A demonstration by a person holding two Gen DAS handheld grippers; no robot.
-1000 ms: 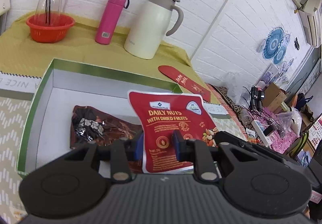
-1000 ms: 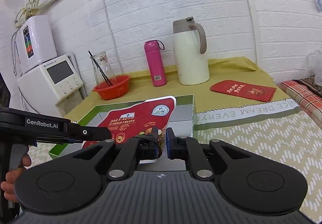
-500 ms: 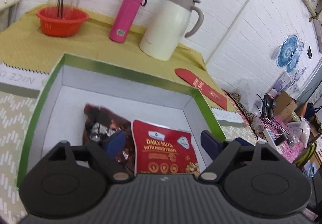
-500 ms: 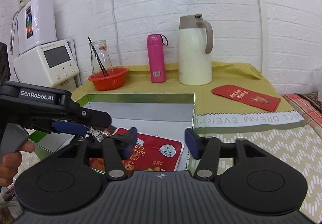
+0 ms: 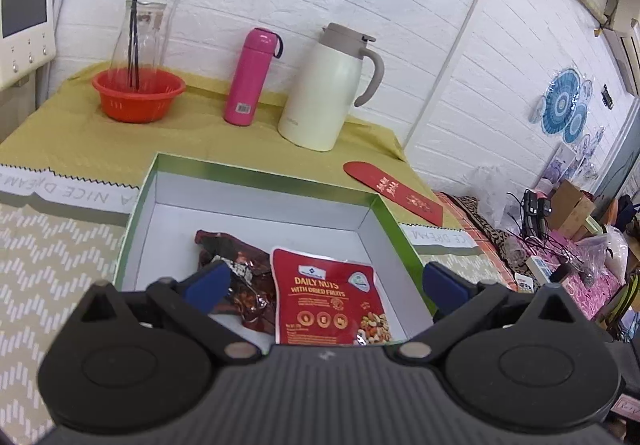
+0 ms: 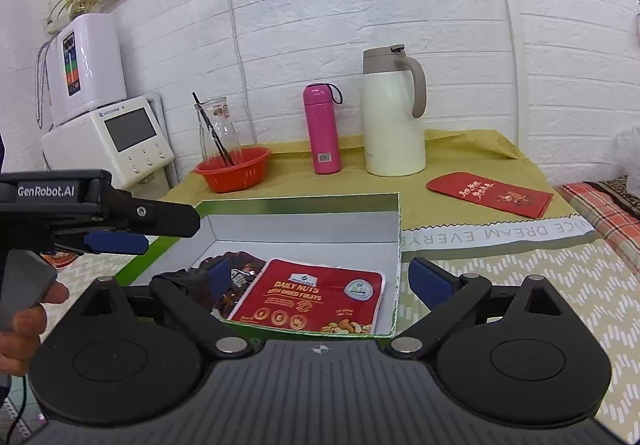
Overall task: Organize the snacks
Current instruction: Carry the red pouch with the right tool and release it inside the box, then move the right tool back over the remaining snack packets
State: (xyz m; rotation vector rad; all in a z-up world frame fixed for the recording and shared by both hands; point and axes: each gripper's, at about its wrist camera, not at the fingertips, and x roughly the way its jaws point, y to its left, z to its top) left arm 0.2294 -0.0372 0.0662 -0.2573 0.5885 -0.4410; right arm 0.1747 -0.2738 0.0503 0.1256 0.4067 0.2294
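Note:
A red "Daily Nuts" snack pouch (image 5: 328,301) lies flat in the green-rimmed white box (image 5: 256,175), beside a dark red foil snack bag (image 5: 236,265). My left gripper (image 5: 326,283) is open and empty, raised above the box's near side. My right gripper (image 6: 320,277) is open and empty, at the box's near edge. In the right wrist view the pouch (image 6: 308,299), the foil bag (image 6: 236,277) and the box (image 6: 304,199) show, with the left gripper's body at the left (image 6: 116,223).
At the back stand an orange bowl (image 5: 138,95) with a glass carafe, a pink bottle (image 5: 250,81) and a cream thermos jug (image 5: 330,89). A red envelope (image 5: 392,191) lies right of the box. A white appliance (image 6: 108,141) stands at the left.
Both grippers held the nuts pouch upright over the box, then opened. The pouch dropped flat into the box, and both grippers have drawn back and up, opening wider.

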